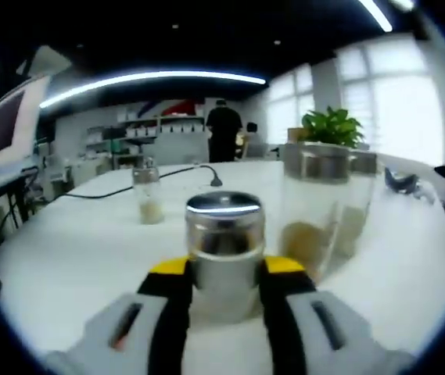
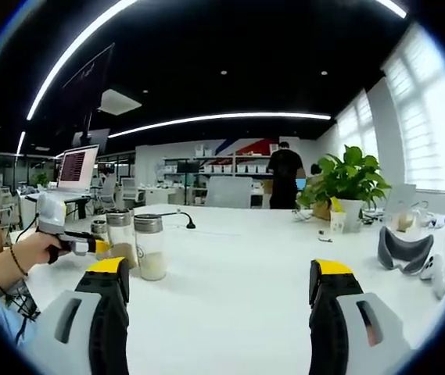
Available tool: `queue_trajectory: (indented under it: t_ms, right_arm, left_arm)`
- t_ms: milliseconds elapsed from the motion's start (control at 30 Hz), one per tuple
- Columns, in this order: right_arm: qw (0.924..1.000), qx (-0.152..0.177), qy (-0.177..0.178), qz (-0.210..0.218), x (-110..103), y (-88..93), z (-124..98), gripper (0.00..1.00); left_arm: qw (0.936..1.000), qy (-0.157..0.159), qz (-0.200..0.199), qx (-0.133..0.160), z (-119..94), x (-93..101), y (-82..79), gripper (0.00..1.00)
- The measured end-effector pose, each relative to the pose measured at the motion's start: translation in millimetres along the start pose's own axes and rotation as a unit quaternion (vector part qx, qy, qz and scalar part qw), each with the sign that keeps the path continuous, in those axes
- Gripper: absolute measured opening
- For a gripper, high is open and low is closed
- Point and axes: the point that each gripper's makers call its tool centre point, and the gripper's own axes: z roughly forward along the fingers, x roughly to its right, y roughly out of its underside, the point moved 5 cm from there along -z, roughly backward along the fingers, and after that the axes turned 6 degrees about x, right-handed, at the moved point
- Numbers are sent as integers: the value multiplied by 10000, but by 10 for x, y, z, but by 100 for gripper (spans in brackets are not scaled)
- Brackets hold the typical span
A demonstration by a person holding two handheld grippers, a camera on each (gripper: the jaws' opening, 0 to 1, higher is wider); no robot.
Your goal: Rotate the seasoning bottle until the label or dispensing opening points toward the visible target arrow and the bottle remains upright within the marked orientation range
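My left gripper (image 1: 227,267) is shut on a glass seasoning bottle (image 1: 224,234) with a shiny metal cap, its yellow-tipped jaws pressing both sides. The bottle stands upright on the white table (image 1: 89,258). A second bottle (image 1: 149,195) holding pale powder stands further off to the left, and a third (image 1: 324,207) is close on the right. In the right gripper view, my right gripper (image 2: 220,269) hangs open over the table with nothing between its jaws. There the left gripper (image 2: 69,242), held by a hand, meets a small bottle (image 2: 99,230) beside two taller ones (image 2: 150,246).
A black cable (image 1: 167,173) runs across the far side of the table. A potted plant (image 2: 351,180) stands at the back right, with a grey headset and controllers (image 2: 402,250) nearby. A monitor (image 2: 77,168) is at the left. A person (image 2: 285,178) stands far behind.
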Motion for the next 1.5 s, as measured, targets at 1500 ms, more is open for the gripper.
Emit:
queue_trajectory:
  t_ms: [1500]
  right_arm:
    - [9997,3,-100,243,29,16,-2,97]
  left_arm:
    - [8653,4958,739,-61,158,-205,-298,58]
